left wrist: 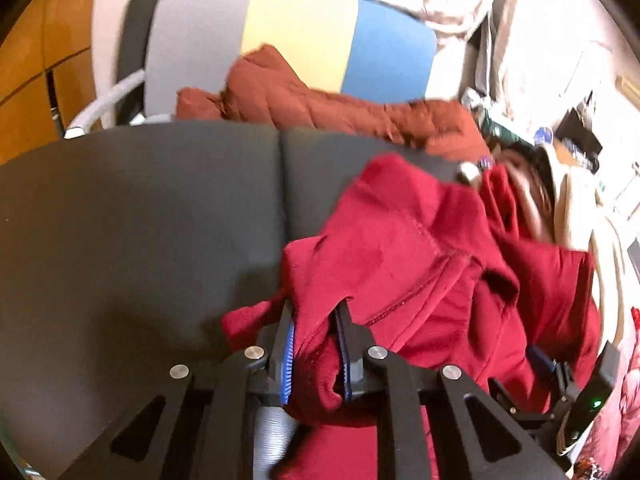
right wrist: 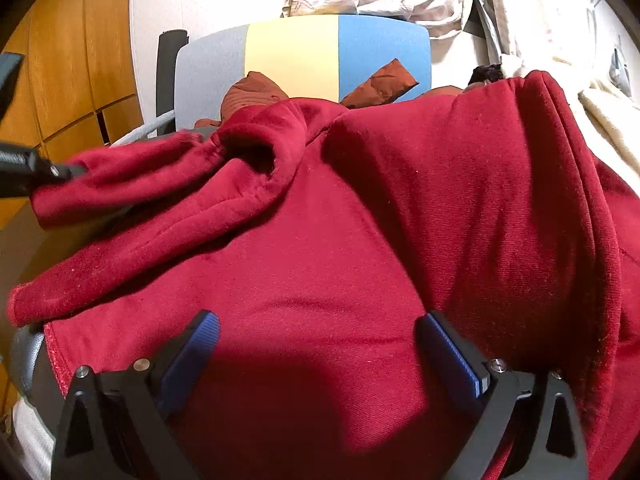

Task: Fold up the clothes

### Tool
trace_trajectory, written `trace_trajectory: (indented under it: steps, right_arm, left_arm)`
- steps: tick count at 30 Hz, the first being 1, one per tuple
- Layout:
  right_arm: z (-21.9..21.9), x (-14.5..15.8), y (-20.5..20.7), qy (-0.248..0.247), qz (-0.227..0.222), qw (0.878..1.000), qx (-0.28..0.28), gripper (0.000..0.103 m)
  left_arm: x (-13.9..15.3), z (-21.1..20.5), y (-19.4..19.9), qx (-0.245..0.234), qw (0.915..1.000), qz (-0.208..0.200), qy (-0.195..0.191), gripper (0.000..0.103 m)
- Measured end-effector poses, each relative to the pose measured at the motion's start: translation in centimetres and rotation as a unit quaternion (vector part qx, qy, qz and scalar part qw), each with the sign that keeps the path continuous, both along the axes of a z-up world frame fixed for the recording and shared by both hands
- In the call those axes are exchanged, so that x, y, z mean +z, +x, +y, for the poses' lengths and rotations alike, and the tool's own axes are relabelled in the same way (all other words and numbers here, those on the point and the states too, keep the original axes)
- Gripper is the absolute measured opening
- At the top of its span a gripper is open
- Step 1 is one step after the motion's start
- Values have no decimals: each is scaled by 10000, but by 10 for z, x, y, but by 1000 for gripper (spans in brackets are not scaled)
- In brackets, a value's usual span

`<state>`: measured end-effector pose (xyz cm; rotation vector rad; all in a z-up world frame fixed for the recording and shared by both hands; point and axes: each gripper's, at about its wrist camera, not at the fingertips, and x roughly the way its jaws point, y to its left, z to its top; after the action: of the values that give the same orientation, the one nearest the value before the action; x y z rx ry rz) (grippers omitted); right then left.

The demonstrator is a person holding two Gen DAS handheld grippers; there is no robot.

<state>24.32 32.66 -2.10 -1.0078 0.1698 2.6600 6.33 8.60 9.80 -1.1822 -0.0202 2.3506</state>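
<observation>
So I'm barely into this one. The red hoodie (right wrist: 360, 220) is bunched up on the dark grey seat cushion (left wrist: 140, 208), sleeve flopped over the body, nothing squared off, no clean fold anywhere that I can see. My left gripper (left wrist: 316, 344) has its jaws clamped on a wad of the fabric near the edge. My right gripper (right wrist: 320, 344) sits over the hoodie's body with its jaws wide apart, holding nothing. Still to do, I reckon: spread it flat, tuck the sleeves, fold the body. There's also a rust puffer jacket (left wrist: 320, 100) behind, untouched. No brand tags or readable writing on anything, too blurry anyway.
</observation>
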Motion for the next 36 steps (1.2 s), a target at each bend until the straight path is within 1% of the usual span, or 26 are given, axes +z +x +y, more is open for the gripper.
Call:
trace_trajectory:
  steps: [2, 5, 9, 12, 14, 17, 19, 20, 21, 22, 23, 25, 26, 27, 29, 30, 32, 34, 35, 36]
  right_arm:
    - [0, -1, 0, 5, 0, 10000, -1, 102]
    - [0, -3, -1, 2, -17, 10000, 2, 102]
    - [1, -2, -2, -50, -91, 9999, 35, 103]
    - [2, 2, -9, -127, -351, 9992, 119, 103]
    - [2, 5, -14, -235, -553, 9980, 213, 103]
    - [-3, 11, -19, -502, -788, 9944, 499, 103]
    - [-17, 15, -21, -736, -909, 9884, 970, 103]
    - [-28, 18, -20, -837, -969, 9835, 1281, 103]
    - [-40, 19, -19, -858, -1020, 9784, 1583, 103]
    - [-52, 20, -18, -846, -1067, 9729, 1867, 103]
    - [-63, 20, -16, -731, -1119, 9686, 2096, 103]
    - [-82, 18, -11, -345, -1264, 9646, 2287, 103]
    - [-86, 19, -9, -297, -1311, 9631, 2333, 103]
    - [-86, 23, -5, -519, -1293, 9607, 2401, 103]
    - [-75, 42, 4, -1252, -962, 9551, 2508, 102]
    - [-70, 53, 8, -1626, -771, 9501, 2549, 102]
    - [-56, 77, 16, -2284, -318, 9383, 2579, 102]
    - [-31, 109, 17, -2693, 329, 9312, 2433, 102]
    - [-17, 123, 12, -2763, 547, 9340, 2197, 102]
    - [-2, 135, 6, -2793, 721, 9384, 1900, 102]
  left_arm:
    - [12, -17, -6, 205, 9996, 109, 140, 16]
    - [31, -54, -26, 719, 9966, 294, 266, 16]
    - [52, -108, -57, 1357, 9884, 676, 46, 16]
    - [58, -141, -76, 1664, 9825, 802, -242, 16]
    - [56, -162, -89, 1858, 9782, 807, -460, 16]
    - [38, -183, -103, 2110, 9729, 607, -721, 16]
    - [25, -196, -111, 2273, 9687, 457, -889, 17]
    - [18, -203, -115, 2353, 9663, 382, -972, 18]
    - [11, -209, -120, 2434, 9637, 307, -1056, 22]
    - [5, -216, -124, 2514, 9609, 232, -1139, 22]
    - [-2, -222, -128, 2593, 9579, 157, -1222, 23]
    - [-3, -237, -113, 2891, 9517, 67, -1028, 23]
    - [-2, -244, -104, 3051, 9481, 28, -897, 25]
    - [3, -245, -91, 3130, 9467, 116, -759, 27]
    - [18, -243, -63, 3210, 9450, 406, -476, 30]
    - [25, -235, -52, 3081, 9493, 522, -339, 35]
    - [38, -213, -32, 2664, 9611, 726, -68, 39]
    - [44, -174, -20, 1992, 9771, 741, 133, 42]
    - [44, -152, -16, 1627, 9841, 681, 207, 43]
    - [40, -131, -13, 1319, 9891, 603, 248, 43]
